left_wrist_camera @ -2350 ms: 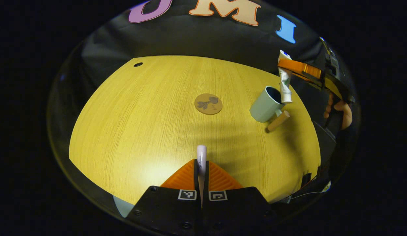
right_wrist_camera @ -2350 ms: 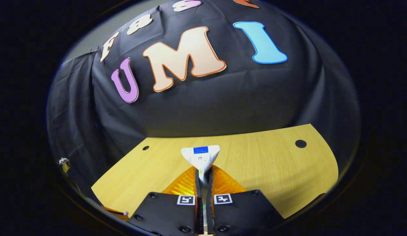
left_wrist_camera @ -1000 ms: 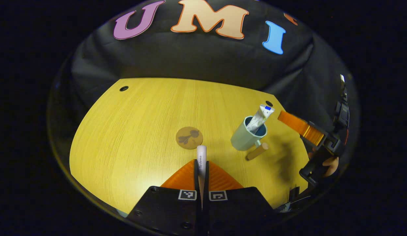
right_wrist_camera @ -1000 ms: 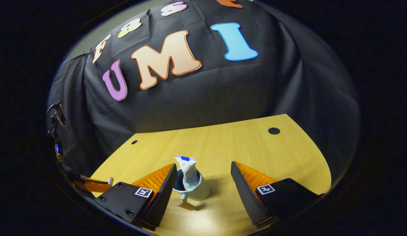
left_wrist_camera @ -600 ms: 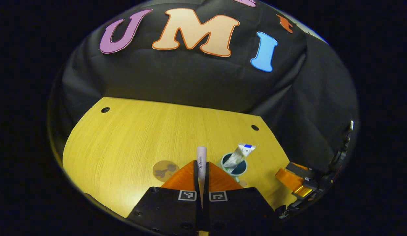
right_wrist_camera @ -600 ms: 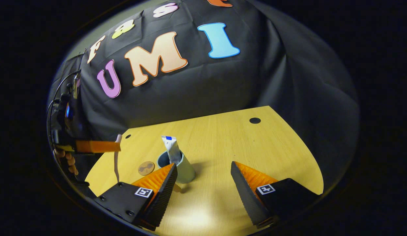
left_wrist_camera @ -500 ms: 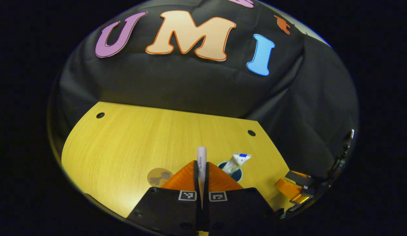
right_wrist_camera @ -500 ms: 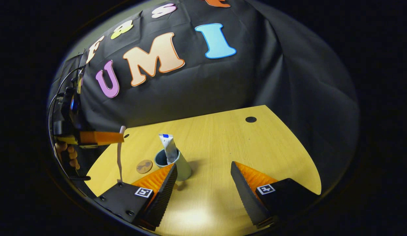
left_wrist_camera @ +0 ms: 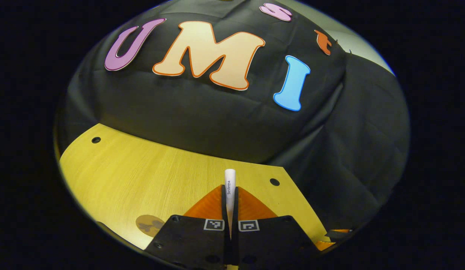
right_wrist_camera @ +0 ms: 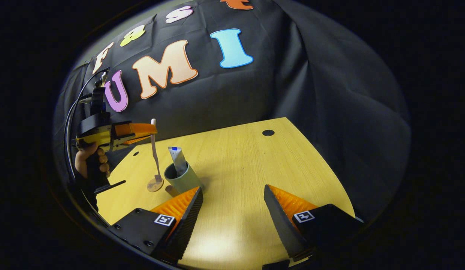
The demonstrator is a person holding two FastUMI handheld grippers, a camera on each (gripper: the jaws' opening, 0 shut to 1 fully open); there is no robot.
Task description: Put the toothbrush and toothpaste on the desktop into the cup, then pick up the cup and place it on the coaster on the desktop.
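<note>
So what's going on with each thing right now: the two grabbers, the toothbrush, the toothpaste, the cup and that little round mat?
Left gripper: shut on the toothbrush, held above the table.
Toothbrush: hanging upright, beside the cup, not in it yet.
Right gripper: open, holding nothing.
Toothpaste: standing in the cup, leaning.
Cup: upright on the table, off the coaster.
Coaster: flat on the table, nothing on it.

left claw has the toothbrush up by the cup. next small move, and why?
Probably shift the left claw sideways until the toothbrush is over the cup, then lower. The brush hangs vertically beside the rim, its lower end nearer the coaster; the toothpaste already stands inside, and the right claw is open, clear.
</note>
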